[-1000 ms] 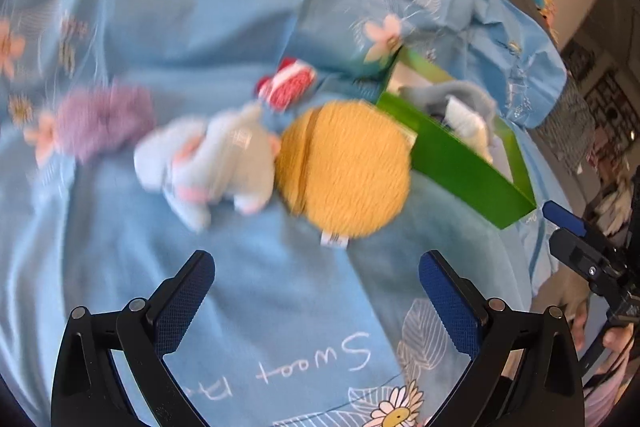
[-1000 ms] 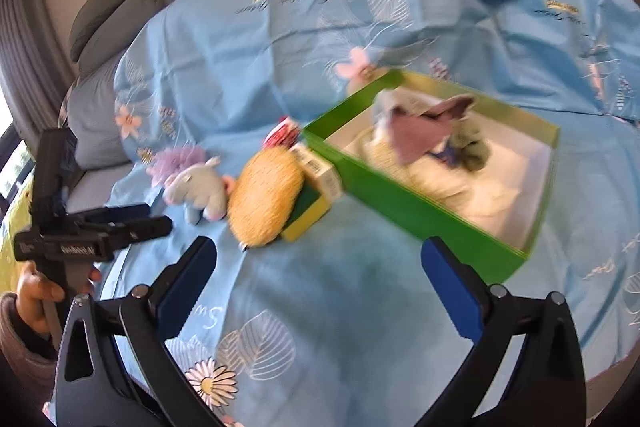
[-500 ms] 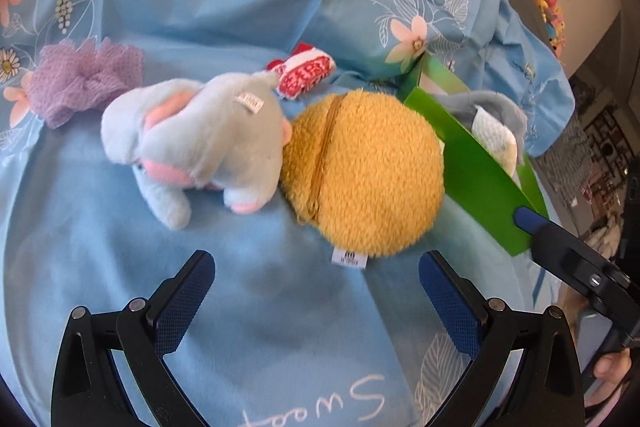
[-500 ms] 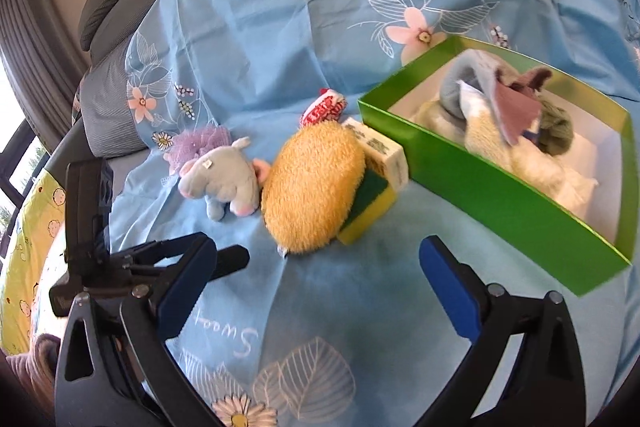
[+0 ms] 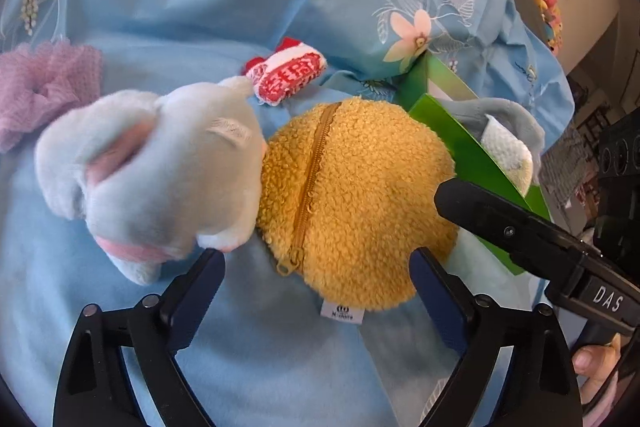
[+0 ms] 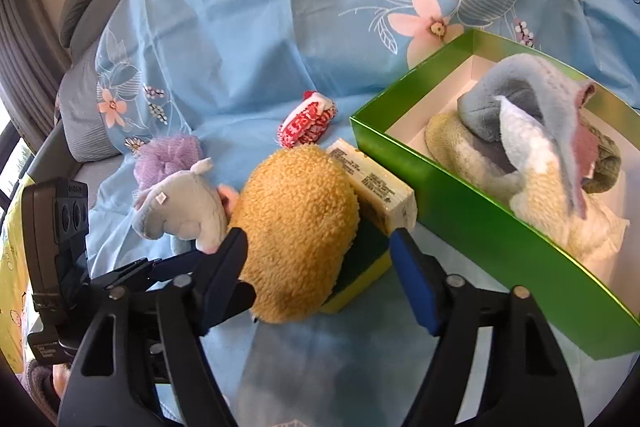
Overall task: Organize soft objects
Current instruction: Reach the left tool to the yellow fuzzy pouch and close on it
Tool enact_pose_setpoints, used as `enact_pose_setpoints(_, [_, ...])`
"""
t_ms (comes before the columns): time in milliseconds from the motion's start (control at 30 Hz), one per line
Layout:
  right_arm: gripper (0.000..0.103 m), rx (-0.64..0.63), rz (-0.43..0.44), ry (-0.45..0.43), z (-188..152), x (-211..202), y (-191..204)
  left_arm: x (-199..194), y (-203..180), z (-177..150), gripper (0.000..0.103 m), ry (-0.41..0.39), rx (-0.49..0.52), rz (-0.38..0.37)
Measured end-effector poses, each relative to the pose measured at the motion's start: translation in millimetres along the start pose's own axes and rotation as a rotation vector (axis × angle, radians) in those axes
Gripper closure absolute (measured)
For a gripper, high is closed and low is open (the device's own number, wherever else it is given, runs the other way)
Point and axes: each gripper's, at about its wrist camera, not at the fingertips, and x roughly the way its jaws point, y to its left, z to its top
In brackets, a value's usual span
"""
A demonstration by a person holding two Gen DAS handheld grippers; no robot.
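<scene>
A round fuzzy yellow pouch (image 5: 356,199) with a zipper lies on the blue sheet, also in the right wrist view (image 6: 296,227). A pale blue plush animal (image 5: 160,179) leans against its left side (image 6: 180,207). A small red and white plush (image 5: 288,71) and a purple scrunchie (image 5: 44,83) lie behind. A green box (image 6: 480,223) to the right holds several soft cloths. My left gripper (image 5: 316,291) is open, its jaws on either side of the pouch's near edge. My right gripper (image 6: 320,271) is open around the pouch.
A yellow and green sponge (image 6: 360,267) and a cream packet (image 6: 372,183) sit between the pouch and the box. The blue floral sheet (image 6: 248,27) covers a grey sofa. The right gripper's finger (image 5: 520,231) crosses the left wrist view.
Both grippers have moved in close to the yellow pouch, which now lies between their open jaws. The objects have not shifted.
</scene>
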Motion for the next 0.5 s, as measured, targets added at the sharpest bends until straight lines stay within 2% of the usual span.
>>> enact_pose_setpoints(100, [0.042, -0.011, -0.006, 0.012, 4.1, 9.0, -0.4, 5.1, 7.8, 3.7, 0.011, -0.005, -0.048, -0.033])
enact_pose_setpoints(167, [0.049, -0.016, -0.005, 0.025, 7.0, 15.5, -0.4, 4.7, 9.0, 5.0, 0.029, -0.009, -0.06, -0.051])
enact_pose_setpoints(200, [0.058, -0.01, 0.0, 0.031, 8.7, 18.6, -0.9, 5.7, 11.1, 6.2, 0.045, -0.002, -0.077, -0.079])
enact_pose_setpoints(233, [0.066, -0.009, 0.0, 0.038, 10.0, 21.2, -0.9, 5.9, 12.2, 6.4, 0.045, 0.001, -0.09, -0.087])
enact_pose_setpoints(300, [0.074, -0.015, -0.009, 0.053, 10.1, 25.5, -0.5, 6.7, 13.3, 7.4, 0.047, 0.001, -0.101, -0.097])
enact_pose_setpoints(400, [0.08, -0.02, -0.006, 0.063, 8.7, 30.2, -0.6, 6.3, 14.8, 6.8, 0.054, -0.002, -0.104, -0.117])
enact_pose_setpoints(500, [0.085, -0.017, 0.005, 0.062, 7.4, 30.6, -0.7, 1.8, 14.2, 5.9, 0.066, -0.011, -0.09, -0.123])
